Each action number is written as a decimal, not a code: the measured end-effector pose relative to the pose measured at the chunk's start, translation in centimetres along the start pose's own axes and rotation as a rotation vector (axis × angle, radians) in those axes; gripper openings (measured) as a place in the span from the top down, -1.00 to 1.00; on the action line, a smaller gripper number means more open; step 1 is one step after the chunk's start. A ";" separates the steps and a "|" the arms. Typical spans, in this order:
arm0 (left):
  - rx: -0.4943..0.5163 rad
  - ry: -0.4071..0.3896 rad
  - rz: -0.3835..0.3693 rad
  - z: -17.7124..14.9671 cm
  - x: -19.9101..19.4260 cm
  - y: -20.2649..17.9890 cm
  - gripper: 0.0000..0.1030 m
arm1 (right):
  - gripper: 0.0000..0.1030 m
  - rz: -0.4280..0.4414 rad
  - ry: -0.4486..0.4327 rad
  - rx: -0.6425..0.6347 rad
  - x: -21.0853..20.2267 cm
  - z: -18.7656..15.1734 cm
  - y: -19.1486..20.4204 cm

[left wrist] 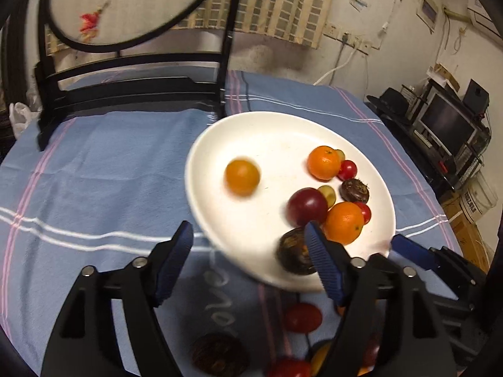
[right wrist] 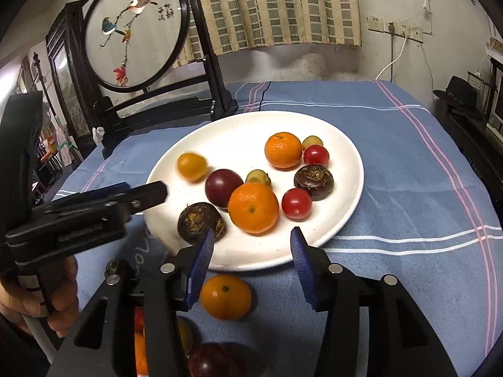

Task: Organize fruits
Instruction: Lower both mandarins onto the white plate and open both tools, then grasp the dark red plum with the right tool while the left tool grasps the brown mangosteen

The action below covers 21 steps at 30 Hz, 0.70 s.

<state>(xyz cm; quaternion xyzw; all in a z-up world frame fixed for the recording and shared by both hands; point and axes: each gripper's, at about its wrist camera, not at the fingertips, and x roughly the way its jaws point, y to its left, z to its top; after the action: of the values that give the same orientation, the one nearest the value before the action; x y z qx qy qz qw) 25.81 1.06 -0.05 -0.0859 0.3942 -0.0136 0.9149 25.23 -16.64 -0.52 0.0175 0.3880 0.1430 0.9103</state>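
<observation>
A white plate (left wrist: 267, 138) (right wrist: 239, 132) on the blue cloth holds two oranges (right wrist: 253, 208), a dark red plum (right wrist: 223, 188), cherry tomatoes (right wrist: 296, 203), brown water chestnuts (right wrist: 314, 181) and a blurred yellow fruit (left wrist: 242, 177) (right wrist: 191, 166). My left gripper (left wrist: 248, 232) is open over the plate's near rim with nothing between its pads. My right gripper (right wrist: 251, 235) is open at the plate's front edge, also empty. On the cloth below it lie an orange (right wrist: 225, 297) and a plum (right wrist: 210, 361). A tomato (left wrist: 303, 317) and a chestnut (left wrist: 217, 355) lie under the left gripper.
A round embroidered screen (right wrist: 138, 31) on a black stand (left wrist: 125, 94) stands behind the plate at the left. A hand (right wrist: 59, 308) holds the left gripper's handle. Shelves with a monitor (left wrist: 446, 119) stand past the table's right edge. The cloth (right wrist: 408, 172) lies bare to the right.
</observation>
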 end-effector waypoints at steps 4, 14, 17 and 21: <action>0.000 -0.034 0.029 -1.3 -2.8 1.2 -0.68 | -0.13 -0.003 -0.010 -0.040 -1.6 -0.3 0.5; -0.037 -0.032 0.049 -5.8 -6.4 4.2 -0.72 | -0.13 -0.033 0.038 -0.168 -5.3 -5.1 1.7; -0.013 -0.020 0.061 -7.1 -6.6 4.2 -0.72 | -0.13 -0.052 0.055 -0.196 -6.3 -7.1 1.6; 0.017 -0.011 0.060 -8.1 -6.8 4.1 -0.72 | -0.12 -0.066 0.108 -0.238 -6.1 -8.8 1.9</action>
<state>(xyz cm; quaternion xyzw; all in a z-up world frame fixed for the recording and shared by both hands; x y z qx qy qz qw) 15.12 4.57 -1.35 -0.0665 0.3914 0.0109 0.9177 14.50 -17.17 -2.10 -0.1112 0.4169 0.1587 0.8881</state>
